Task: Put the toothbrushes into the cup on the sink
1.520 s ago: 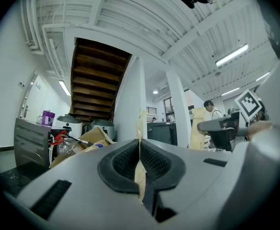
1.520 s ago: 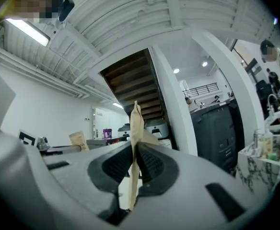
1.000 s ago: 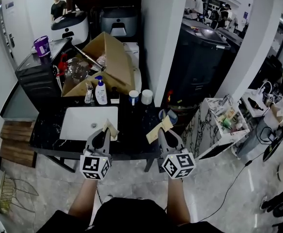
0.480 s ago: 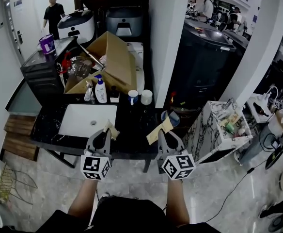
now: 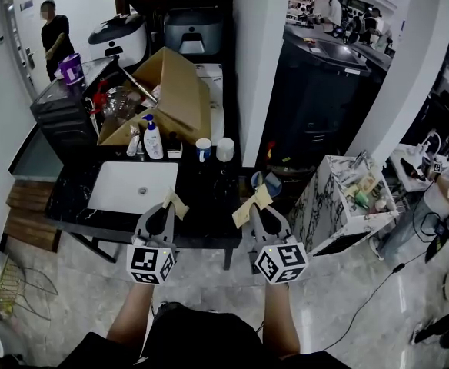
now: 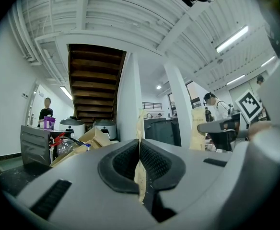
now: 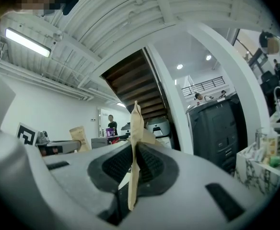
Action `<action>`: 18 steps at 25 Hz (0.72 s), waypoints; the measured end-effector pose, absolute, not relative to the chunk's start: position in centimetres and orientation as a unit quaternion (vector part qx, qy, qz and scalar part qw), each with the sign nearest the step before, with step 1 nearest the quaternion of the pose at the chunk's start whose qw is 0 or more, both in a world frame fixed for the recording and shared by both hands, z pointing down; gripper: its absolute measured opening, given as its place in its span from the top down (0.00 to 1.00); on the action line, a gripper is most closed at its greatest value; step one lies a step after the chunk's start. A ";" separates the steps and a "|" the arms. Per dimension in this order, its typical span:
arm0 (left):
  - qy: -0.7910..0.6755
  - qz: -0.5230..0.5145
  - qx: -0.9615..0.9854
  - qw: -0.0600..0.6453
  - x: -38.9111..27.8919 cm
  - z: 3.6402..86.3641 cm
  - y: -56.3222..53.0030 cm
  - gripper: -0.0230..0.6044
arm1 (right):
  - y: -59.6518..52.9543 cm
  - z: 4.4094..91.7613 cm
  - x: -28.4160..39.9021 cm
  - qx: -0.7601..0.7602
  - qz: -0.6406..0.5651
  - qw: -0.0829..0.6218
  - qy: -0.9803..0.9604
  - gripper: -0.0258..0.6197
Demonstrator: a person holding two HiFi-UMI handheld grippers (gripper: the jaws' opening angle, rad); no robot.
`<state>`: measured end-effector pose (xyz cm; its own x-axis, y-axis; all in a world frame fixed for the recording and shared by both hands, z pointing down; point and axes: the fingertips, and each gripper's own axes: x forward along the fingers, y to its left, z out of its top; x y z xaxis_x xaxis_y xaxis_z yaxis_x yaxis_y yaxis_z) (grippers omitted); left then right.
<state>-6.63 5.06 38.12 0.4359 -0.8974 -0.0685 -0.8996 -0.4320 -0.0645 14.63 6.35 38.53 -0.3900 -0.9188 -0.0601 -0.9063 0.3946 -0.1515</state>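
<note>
Toothbrush in tan paper sat clenched between the left gripper fingers, another paper packet between the right gripper fingers, lower centre, at the bench edge.

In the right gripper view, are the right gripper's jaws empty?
No, the right gripper is shut on a flat tan paper packet that stands up between its pads.

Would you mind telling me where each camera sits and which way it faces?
Head view: on the person's head, looking steeply down at the sink; both forearms, left gripper and right gripper show.
Left gripper view: rides that gripper, level along jaws shut on the left packet.
Right gripper view: likewise, jaws shut on the right packet.
Both gripper views face the staircase.
</note>
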 end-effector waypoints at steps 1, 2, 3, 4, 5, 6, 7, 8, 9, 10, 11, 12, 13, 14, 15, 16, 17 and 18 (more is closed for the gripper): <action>0.532 0.013 -0.845 0.044 -6.6 38.2 5.1 0.96 | 6.5 38.6 14.8 -0.548 -0.047 0.067 0.833 0.92; 0.533 0.013 -0.845 0.043 -6.6 38.3 5.2 0.96 | 6.6 38.6 14.9 -0.547 -0.049 0.068 0.833 0.92; 0.534 0.014 -0.844 0.042 -6.6 38.4 5.3 0.96 | 6.7 38.6 15.0 -0.547 -0.050 0.070 0.833 0.92; 0.535 0.015 -0.843 0.041 -6.6 38.5 5.3 0.96 | 6.7 38.7 15.1 -0.546 -0.052 0.072 0.833 0.92; 0.536 0.015 -0.843 0.040 -6.6 38.6 5.4 0.96 | 6.7 38.7 15.1 -0.545 -0.053 0.073 0.833 0.92; 0.537 0.014 -0.843 0.039 -6.7 38.7 5.5 0.96 | 6.7 38.7 15.0 -0.545 -0.052 0.072 0.833 0.92; 0.537 0.014 -0.843 0.038 -6.8 38.7 5.5 0.96 | 6.7 38.7 14.9 -0.546 -0.052 0.070 0.833 0.92; 0.538 0.014 -0.842 0.038 -6.9 38.8 5.6 0.96 | 6.6 38.7 14.8 -0.546 -0.051 0.068 0.834 0.92; 0.538 0.014 -0.842 0.038 -6.9 38.8 5.6 0.96 | 6.6 38.7 14.7 -0.545 -0.050 0.066 0.834 0.92; 0.538 0.014 -0.842 0.037 -6.9 38.7 5.5 0.96 | 6.6 38.7 14.7 -0.545 -0.050 0.064 0.835 0.92; 0.538 0.015 -0.842 0.037 -6.9 38.7 5.4 0.96 | 6.7 38.7 14.6 -0.545 -0.050 0.063 0.835 0.92; 0.537 0.015 -0.843 0.037 -6.9 38.7 5.3 0.96 | 6.6 38.7 14.6 -0.545 -0.050 0.062 0.834 0.92; 0.536 0.016 -0.843 0.037 -6.8 38.6 5.2 0.96 | 6.6 38.7 14.7 -0.547 -0.050 0.061 0.834 0.92; 0.535 0.017 -0.844 0.036 -6.8 38.7 5.0 0.96 | 6.5 38.8 14.8 -0.548 -0.050 0.060 0.833 0.92; 0.534 0.018 -0.845 0.036 -6.8 38.7 4.8 0.96 | 6.4 38.9 14.9 -0.550 -0.051 0.059 0.832 0.92; 0.532 0.019 -0.846 0.035 -6.8 38.7 4.6 0.96 | 6.2 38.9 14.9 -0.552 -0.051 0.058 0.830 0.92; 0.531 0.020 -0.846 0.035 -6.8 38.8 4.4 0.96 | 5.9 39.0 14.9 -0.553 -0.052 0.058 0.829 0.92; 0.530 0.020 -0.847 0.034 -6.8 38.9 4.1 0.96 | 5.7 39.0 14.9 -0.554 -0.051 0.058 0.829 0.92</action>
<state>-6.77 4.08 38.85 0.4384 -0.8961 -0.0699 -0.8988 -0.4369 -0.0361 14.88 5.68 38.97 -0.3790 -0.9246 -0.0383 -0.9128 0.3803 -0.1490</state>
